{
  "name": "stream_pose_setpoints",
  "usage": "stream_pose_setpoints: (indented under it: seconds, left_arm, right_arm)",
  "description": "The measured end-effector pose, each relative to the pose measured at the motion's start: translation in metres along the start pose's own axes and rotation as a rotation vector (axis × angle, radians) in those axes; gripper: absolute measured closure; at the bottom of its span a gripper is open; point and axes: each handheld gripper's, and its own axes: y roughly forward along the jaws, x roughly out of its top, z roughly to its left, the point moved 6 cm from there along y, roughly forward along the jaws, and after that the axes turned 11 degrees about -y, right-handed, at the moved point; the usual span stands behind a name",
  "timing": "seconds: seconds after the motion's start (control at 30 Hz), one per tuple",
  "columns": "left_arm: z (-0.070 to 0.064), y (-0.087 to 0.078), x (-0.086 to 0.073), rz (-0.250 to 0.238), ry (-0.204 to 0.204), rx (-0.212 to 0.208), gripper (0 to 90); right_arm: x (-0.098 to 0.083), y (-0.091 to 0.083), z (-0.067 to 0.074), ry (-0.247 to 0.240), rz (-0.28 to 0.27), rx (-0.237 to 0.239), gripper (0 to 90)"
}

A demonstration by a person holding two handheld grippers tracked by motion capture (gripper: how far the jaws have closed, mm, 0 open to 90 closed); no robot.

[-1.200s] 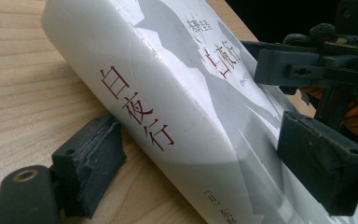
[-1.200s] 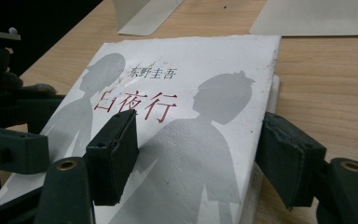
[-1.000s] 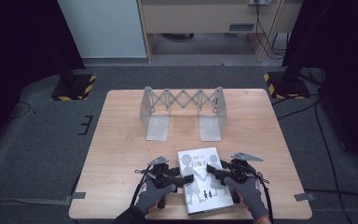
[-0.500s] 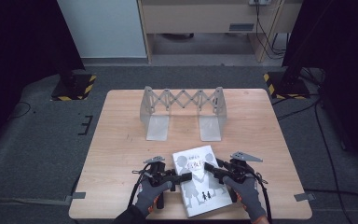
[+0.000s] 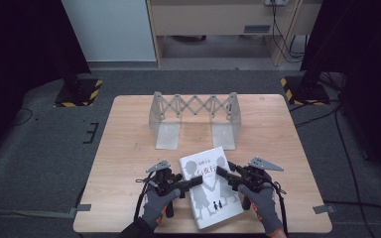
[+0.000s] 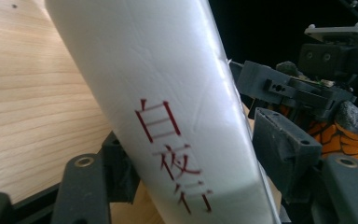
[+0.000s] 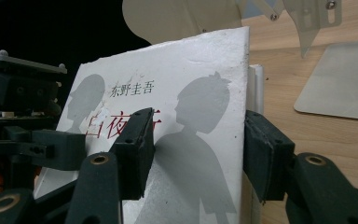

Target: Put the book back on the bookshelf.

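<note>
At the near edge of the pale wooden tabletop [image 5: 129, 148], the left tool [image 5: 194, 181] and the right tool [image 5: 222, 172] are each clamping a white book [image 5: 211, 191], their jaws having just been closing on its opposite long edges. The book is lying lengthwise away from me, its top tilting slightly leftward. Farther back, a grey expanding book rack [image 5: 194, 119] is standing upright. Beyond it, dark carpet [image 5: 39, 144] is stretching toward a pale cabinet [image 5: 213, 17].
</note>
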Motion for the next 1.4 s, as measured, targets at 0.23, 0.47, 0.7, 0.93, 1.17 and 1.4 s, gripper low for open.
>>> stream_pose_setpoints:
  seconds: [0.23, 0.47, 0.7, 0.93, 1.17, 1.4]
  left_arm:
    - [-0.001, 0.003, 0.003, 0.007, 0.021, 0.000, 36.7]
    - [-0.001, 0.008, 0.003, 0.027, 0.002, -0.026, 36.2]
    - [-0.002, 0.008, 0.007, 0.031, -0.020, -0.042, 42.4]
    - [-0.009, 0.004, 0.012, 0.034, 0.006, -0.047, 45.1]
    - [-0.021, -0.003, 0.033, -0.012, 0.100, -0.006, 47.2]
    - [-0.025, -0.009, 0.050, -0.068, 0.167, 0.028, 50.1]
  right_arm:
    - [0.003, -0.002, 0.000, -0.015, -0.011, 0.000, 48.3]
    - [0.003, -0.002, 0.002, -0.024, -0.013, 0.024, 51.4]
    - [0.003, -0.007, -0.005, 0.000, -0.007, 0.007, 55.0]
    - [0.004, -0.027, -0.036, 0.027, -0.007, -0.121, 52.8]
    - [-0.011, -0.037, -0.063, 0.002, 0.118, -0.282, 51.4]
    - [-0.020, -0.039, -0.074, -0.038, 0.201, -0.344, 50.1]
